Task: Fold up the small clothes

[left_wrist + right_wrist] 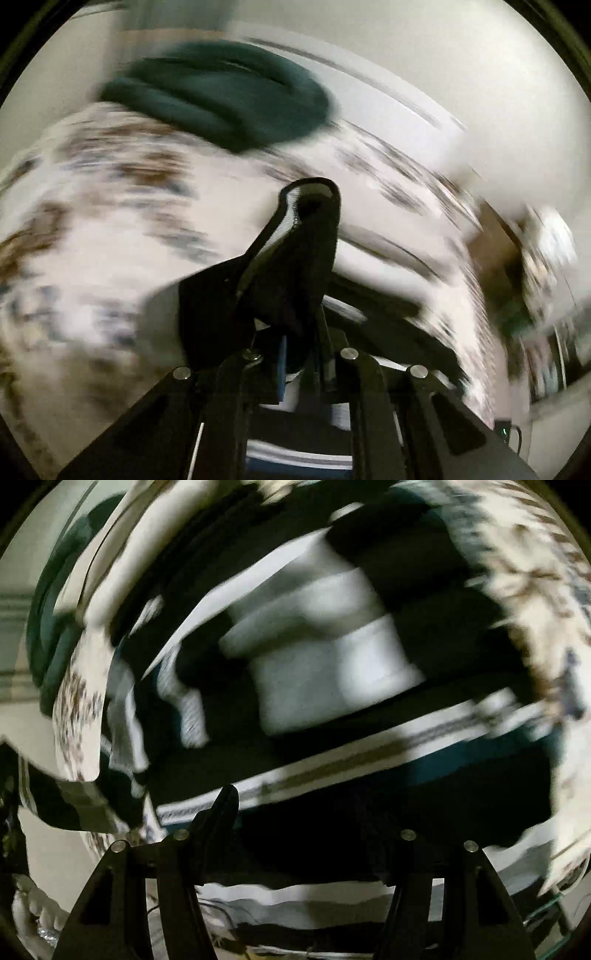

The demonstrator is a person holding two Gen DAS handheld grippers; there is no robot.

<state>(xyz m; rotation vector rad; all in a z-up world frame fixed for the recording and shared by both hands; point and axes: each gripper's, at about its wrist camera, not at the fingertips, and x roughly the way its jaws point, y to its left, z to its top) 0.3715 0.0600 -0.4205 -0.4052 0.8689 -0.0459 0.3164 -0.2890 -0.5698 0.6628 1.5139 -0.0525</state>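
Observation:
Both views are heavily motion-blurred. In the left wrist view my left gripper (314, 206) has its fingers pressed together, with black and white striped cloth (295, 454) showing under its base. A folded dark green garment (229, 96) lies beyond it on the patterned cover (110, 192). In the right wrist view a black and white striped garment (332, 657) fills the frame close to my right gripper (306, 812). Its left finger (221, 812) shows; the right finger is lost in dark cloth.
A white cover with a brown and blue floral print (535, 572) lies under the clothes. A pale wall (480, 66) is behind. Brown furniture and clutter (517, 258) show at the right of the left wrist view.

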